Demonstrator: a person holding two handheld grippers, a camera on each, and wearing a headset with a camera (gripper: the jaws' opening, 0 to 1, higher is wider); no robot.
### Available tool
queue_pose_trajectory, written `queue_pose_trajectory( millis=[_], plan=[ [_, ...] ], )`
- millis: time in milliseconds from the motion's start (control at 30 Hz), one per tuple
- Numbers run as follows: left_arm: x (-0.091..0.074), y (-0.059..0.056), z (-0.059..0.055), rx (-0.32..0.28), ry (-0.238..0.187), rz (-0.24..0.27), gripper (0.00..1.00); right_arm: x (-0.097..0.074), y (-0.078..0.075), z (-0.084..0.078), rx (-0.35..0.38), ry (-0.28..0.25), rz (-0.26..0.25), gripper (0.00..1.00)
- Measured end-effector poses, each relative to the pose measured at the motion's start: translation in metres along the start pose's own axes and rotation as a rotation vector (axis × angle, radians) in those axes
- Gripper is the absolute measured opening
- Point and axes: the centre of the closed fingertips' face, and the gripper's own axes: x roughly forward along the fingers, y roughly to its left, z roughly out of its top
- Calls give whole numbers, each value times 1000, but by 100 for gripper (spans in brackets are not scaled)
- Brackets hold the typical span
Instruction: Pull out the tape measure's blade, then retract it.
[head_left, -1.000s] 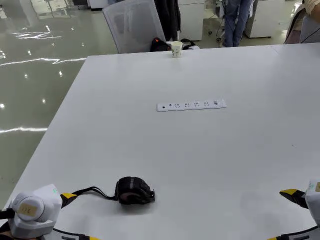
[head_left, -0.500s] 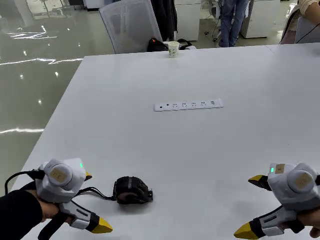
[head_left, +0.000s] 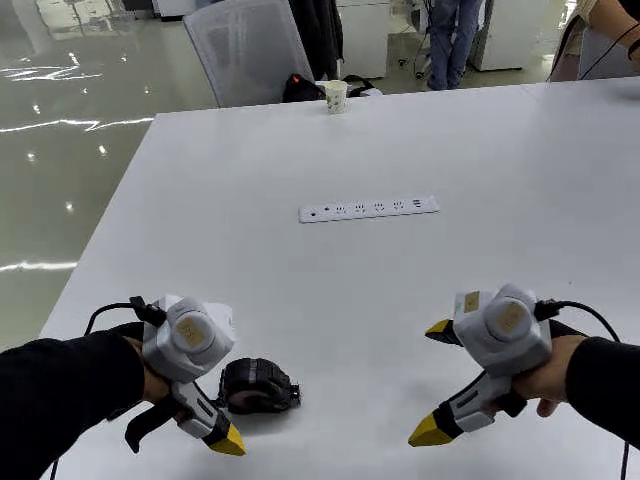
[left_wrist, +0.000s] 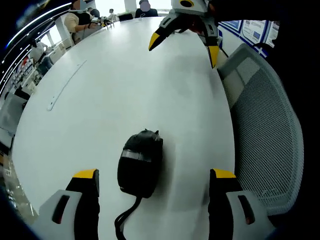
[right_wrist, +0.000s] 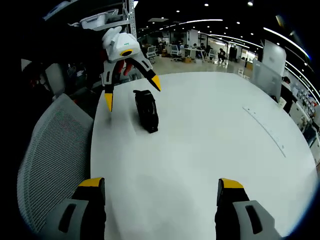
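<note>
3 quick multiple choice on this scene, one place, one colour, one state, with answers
1. Where is the tape measure? A) on the table, just ahead of the left gripper B) lifted in the air C) hanging off the edge
2. Its case colour? A) black B) orange C) white
3. How is the right gripper? A) shut on the blade B) open, empty C) shut, empty
Answers: A, it rests before the left jaws; A, black all over; B, tips wide apart over bare table.

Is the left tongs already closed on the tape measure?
No, the left tongs stand wide open, the tape measure lying free between them.
</note>
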Motion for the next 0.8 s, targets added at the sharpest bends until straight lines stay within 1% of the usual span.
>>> queue_pose_trajectory(
  millis=[33, 100, 167, 233, 267, 367, 433, 500, 533, 633, 700, 767, 800],
  plan=[
    [2, 0, 2, 4, -2, -8, 86, 4, -1, 7, -9, -14, 9, 94],
    [7, 4, 4, 20, 2, -14, 84, 13, -2, 16, -25, -33, 20, 98],
    [9, 7, 4, 32, 12, -13, 83, 19, -2, 19, -39, -27, 25, 97],
    [10, 11, 6, 54, 12, -9, 78, 27, 0, 22, -55, -20, 42, 95],
    [10, 13, 7, 57, 11, -10, 76, 31, 1, 23, -69, -18, 55, 95],
    [13, 18, 8, 48, 13, -10, 74, 41, 4, 24, -77, -2, 72, 95],
    [14, 18, 8, 49, 13, -11, 70, 47, 4, 26, -83, 1, 78, 93],
    [16, 17, 9, 72, 17, -8, 64, 51, 6, 29, -77, -1, 88, 89],
    [18, 17, 8, 83, 23, -14, 62, 53, 8, 32, -79, -3, 98, 89],
    [21, 14, 6, 105, 40, -21, 58, 58, 9, 38, -100, -3, 101, 85],
    [24, 14, 5, 101, 51, -22, 55, 61, 10, 42, -111, -5, 108, 80],
    [28, 16, 4, 94, 59, -20, 50, 64, 9, 45, -110, -6, 109, 77],
    [29, 17, 4, 91, 62, -10, 47, 67, 9, 47, -111, -6, 109, 76]
  ],
)
